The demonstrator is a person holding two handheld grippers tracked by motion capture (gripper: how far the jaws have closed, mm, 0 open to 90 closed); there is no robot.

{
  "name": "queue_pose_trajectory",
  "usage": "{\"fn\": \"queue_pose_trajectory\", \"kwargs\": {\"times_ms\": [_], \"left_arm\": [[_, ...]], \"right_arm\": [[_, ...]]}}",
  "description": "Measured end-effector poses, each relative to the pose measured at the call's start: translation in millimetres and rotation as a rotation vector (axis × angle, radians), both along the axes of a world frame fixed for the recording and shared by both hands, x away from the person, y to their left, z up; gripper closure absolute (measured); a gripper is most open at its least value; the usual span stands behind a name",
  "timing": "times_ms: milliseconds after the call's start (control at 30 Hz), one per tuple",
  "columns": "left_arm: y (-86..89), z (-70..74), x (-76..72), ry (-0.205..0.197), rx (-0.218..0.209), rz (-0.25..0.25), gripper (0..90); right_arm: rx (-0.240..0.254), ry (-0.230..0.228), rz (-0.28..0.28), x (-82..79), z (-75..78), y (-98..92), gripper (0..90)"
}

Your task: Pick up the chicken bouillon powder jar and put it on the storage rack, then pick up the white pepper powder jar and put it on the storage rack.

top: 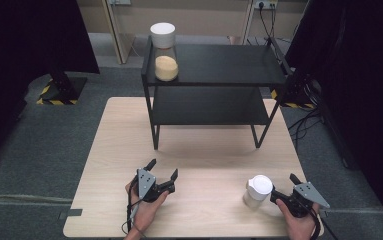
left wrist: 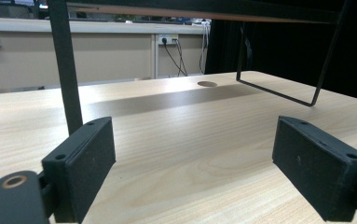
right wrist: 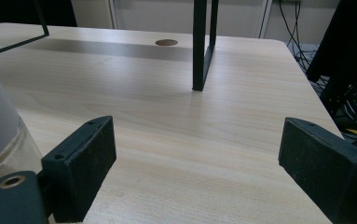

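Jar (top: 257, 191) with white lid standing on worktop (top: 204, 160) near front right, just left of right claw (top: 283, 186). Right claw lying spread, nothing between jaws, jar outside its left jaw. Left claw (top: 163, 171) resting front left, spread, gripping nothing. Second jar (top: 164, 51) sitting on shelf (top: 229, 65) top, far left corner.

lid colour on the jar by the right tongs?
White lid, on the jar; clearest in the high view.
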State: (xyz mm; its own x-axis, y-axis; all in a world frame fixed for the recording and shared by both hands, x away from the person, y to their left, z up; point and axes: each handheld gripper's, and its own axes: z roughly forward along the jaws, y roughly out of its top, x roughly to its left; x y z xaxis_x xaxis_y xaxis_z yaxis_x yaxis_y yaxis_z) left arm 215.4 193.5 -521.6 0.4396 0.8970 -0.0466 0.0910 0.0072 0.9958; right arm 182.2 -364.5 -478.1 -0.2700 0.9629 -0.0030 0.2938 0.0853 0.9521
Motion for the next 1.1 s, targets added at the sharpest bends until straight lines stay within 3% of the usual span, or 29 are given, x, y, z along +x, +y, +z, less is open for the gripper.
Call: {"fn": "queue_pose_trajectory", "kwargs": {"times_ms": [533, 667, 933, 1100], "left_arm": [[2.1, -1.1, 0.4, -0.001, -0.01, -0.007, 12.3], [2.0, -0.9, 0.5, 0.0, -0.011, -0.006, 12.3], [2.0, -0.5, 0.8, 0.001, -0.008, -0.009, 12.3], [2.8, -0.8, 0.5, 0.0, -0.01, -0.011, 12.3]], "right_arm": [[0.005, -0.001, 0.006, -0.1, -0.4, -1.7, 11.1], [0.027, -0.01, 0.01, -1.2, -2.5, -5.2, 10.9], [0.025, 0.005, 0.057, -9.0, 1.5, -13.3, 10.5], [0.014, 0.006, 0.104, -22.6, 9.1, -21.2, 10.4]]}}
